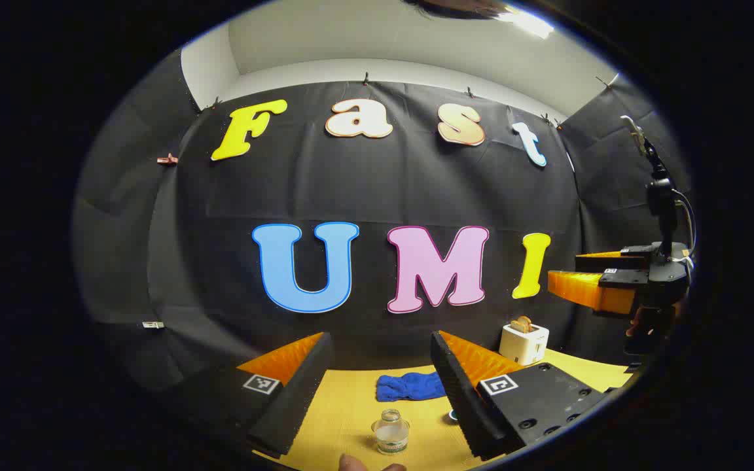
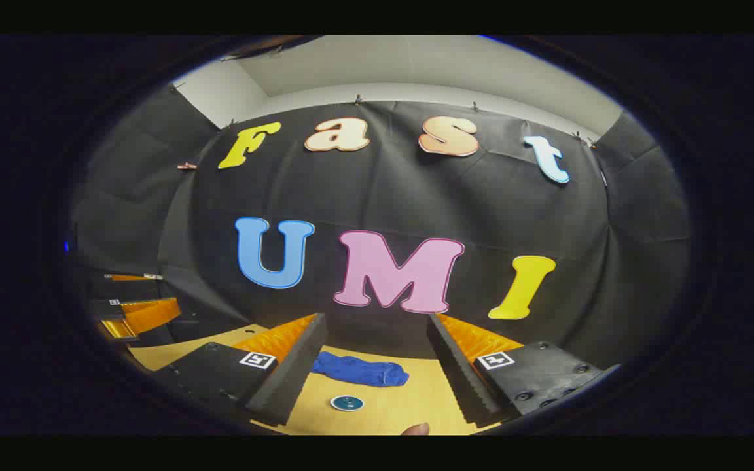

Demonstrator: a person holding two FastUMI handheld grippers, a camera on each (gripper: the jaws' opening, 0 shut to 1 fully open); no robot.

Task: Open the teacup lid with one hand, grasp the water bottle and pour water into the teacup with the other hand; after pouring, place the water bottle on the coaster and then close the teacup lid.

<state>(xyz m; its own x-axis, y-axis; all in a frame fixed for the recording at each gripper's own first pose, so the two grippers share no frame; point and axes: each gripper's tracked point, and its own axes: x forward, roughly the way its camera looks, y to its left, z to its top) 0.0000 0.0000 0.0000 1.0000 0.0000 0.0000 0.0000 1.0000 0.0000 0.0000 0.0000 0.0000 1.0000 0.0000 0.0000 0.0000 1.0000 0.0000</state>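
A: One water bottle (image 1: 391,432) stands upright on the yellow table (image 1: 351,405), low at about six o'clock in the left gripper view, between the left gripper's (image 1: 380,386) spread, empty fingers.

B: And the coaster (image 2: 347,403)?

A: In the right gripper view it lies flat at six o'clock, between the right gripper's (image 2: 374,376) parted fingers, which hold nothing.

B: What lies beyond?

A: A blue cloth (image 2: 359,370) just past the coaster. In the left gripper view, a white toaster (image 1: 523,342) sits at four o'clock.
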